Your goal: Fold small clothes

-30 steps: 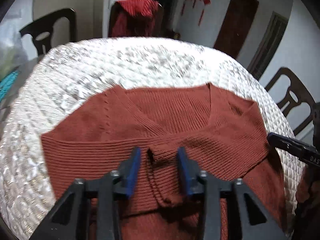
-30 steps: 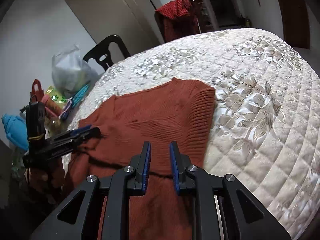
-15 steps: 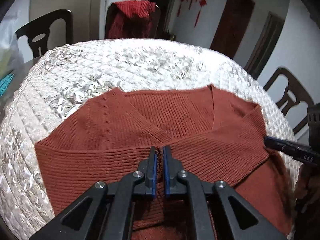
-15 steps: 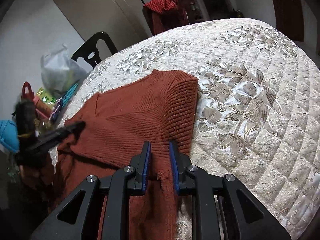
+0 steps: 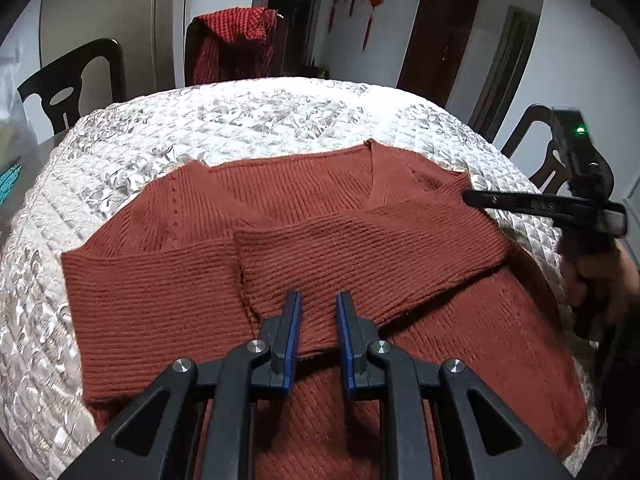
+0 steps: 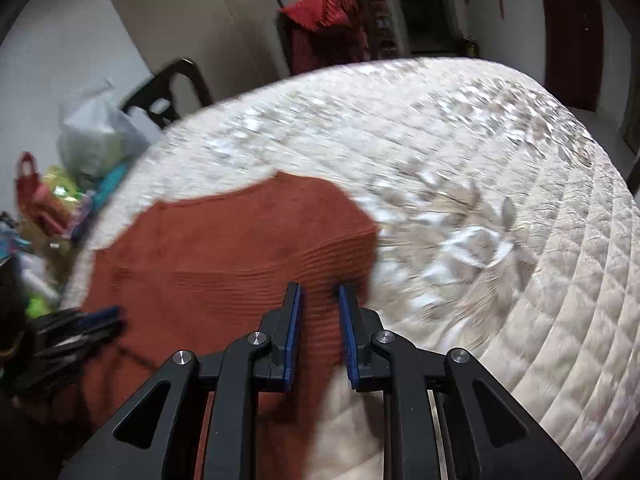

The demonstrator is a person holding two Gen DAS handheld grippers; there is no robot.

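A rust-red ribbed sweater (image 5: 360,240) lies flat on the quilted table cover (image 5: 240,120), with both sleeves folded across its body. My left gripper (image 5: 318,300) hovers just above the end of the folded sleeve. Its jaws are opening and the pads are off the fabric. My right gripper (image 5: 472,198) reaches in from the right, by the sweater's shoulder edge. In the blurred right wrist view the right gripper (image 6: 319,292) has a narrow gap over the sweater (image 6: 240,248) edge, and the knit lies flat beneath it. The left gripper (image 6: 104,318) shows at the far left.
Dark chairs stand around the table: one back left (image 5: 68,84), one right (image 5: 536,148), and one at the back draped with a red garment (image 5: 236,40). Bags and clutter (image 6: 92,136) sit beyond the table's left side. A hand (image 5: 600,280) holds the right gripper.
The left gripper shut on the sleeve end, then parted its jaws, leaving the sleeve laid across the body. The right gripper shifted toward the sweater's right edge, with its gap unchanged.
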